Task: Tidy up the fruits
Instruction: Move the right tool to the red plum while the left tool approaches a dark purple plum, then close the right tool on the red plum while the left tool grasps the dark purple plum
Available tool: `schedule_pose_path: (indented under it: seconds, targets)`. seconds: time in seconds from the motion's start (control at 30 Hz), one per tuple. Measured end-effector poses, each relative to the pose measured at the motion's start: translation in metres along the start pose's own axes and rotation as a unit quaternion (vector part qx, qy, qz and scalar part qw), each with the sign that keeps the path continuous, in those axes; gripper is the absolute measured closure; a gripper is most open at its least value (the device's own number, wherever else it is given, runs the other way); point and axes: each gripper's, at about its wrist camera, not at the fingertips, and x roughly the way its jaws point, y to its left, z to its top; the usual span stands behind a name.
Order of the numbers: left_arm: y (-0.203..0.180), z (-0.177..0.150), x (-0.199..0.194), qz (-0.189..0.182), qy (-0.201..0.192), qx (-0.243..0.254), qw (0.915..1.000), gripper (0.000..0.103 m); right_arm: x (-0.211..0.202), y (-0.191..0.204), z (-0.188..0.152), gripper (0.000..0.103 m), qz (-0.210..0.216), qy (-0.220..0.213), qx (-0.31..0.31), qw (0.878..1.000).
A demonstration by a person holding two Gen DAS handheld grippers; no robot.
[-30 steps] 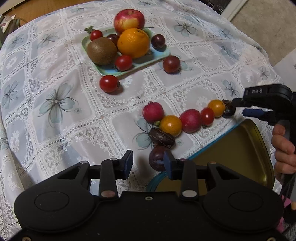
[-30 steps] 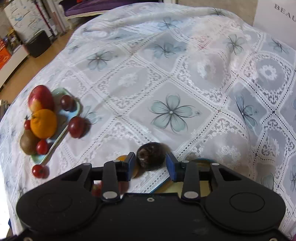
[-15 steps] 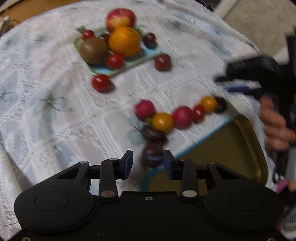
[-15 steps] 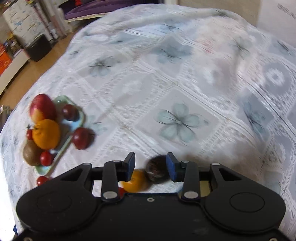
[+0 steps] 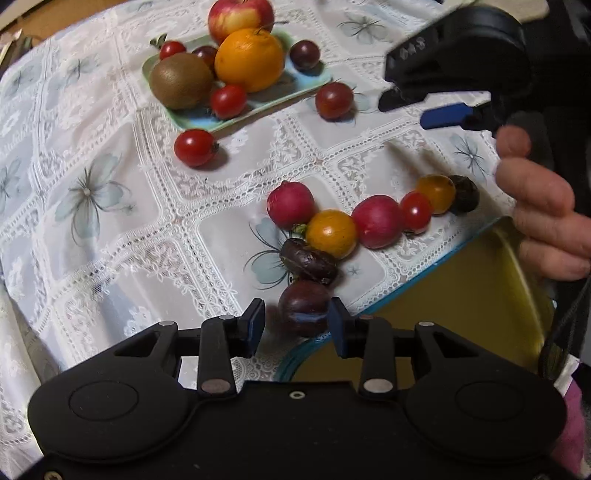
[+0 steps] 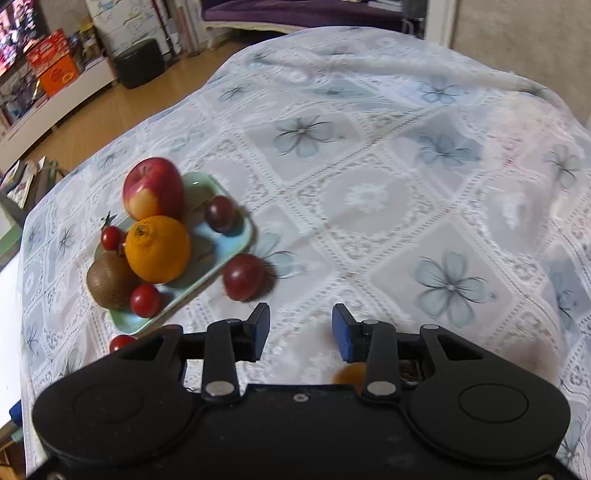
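Note:
A dark purple plum (image 5: pixel 304 306) lies on the lace cloth at the rim of the gold tray (image 5: pixel 461 295). My left gripper (image 5: pixel 295 325) straddles it with jaws opening; the right pad is against the plum, the left pad stands clear. Beyond it, several small fruits curve in a row from a wrinkled dark fruit (image 5: pixel 308 260) to a dark fruit (image 5: pixel 464 194). My right gripper (image 5: pixel 443 107) hovers above the row's far end, held by a hand (image 5: pixel 535 206). In its own view the right gripper (image 6: pixel 300 328) is open and holds nothing.
A green tray (image 5: pixel 236 118) at the back holds an apple (image 5: pixel 240 14), an orange (image 5: pixel 249 59), a kiwi (image 5: pixel 181 79) and small fruits. A red tomato (image 5: pixel 195 147) and a dark red tomato (image 6: pixel 243 277) lie loose beside it. Shelves and floor lie beyond the table's left edge.
My right gripper left the dark fruit at the row's end and swung toward the green tray. My left gripper came down around the plum and its jaws widened.

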Motion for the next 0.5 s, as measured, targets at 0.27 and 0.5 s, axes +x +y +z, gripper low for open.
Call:
schedule_pose_path:
  seconds: [0.27,0.5]
  targets:
    - [0.009,0.000,0.005,-0.033,-0.002,-0.027,0.9991,0.066,0.040,0.028,0.017,0.061,0.016,0.021,-0.016,1.000]
    - [0.009,-0.001,0.002,-0.041,-0.007,-0.034,0.9985,0.066,0.070,0.041,0.023,0.057,0.021,0.022,-0.028,0.999]
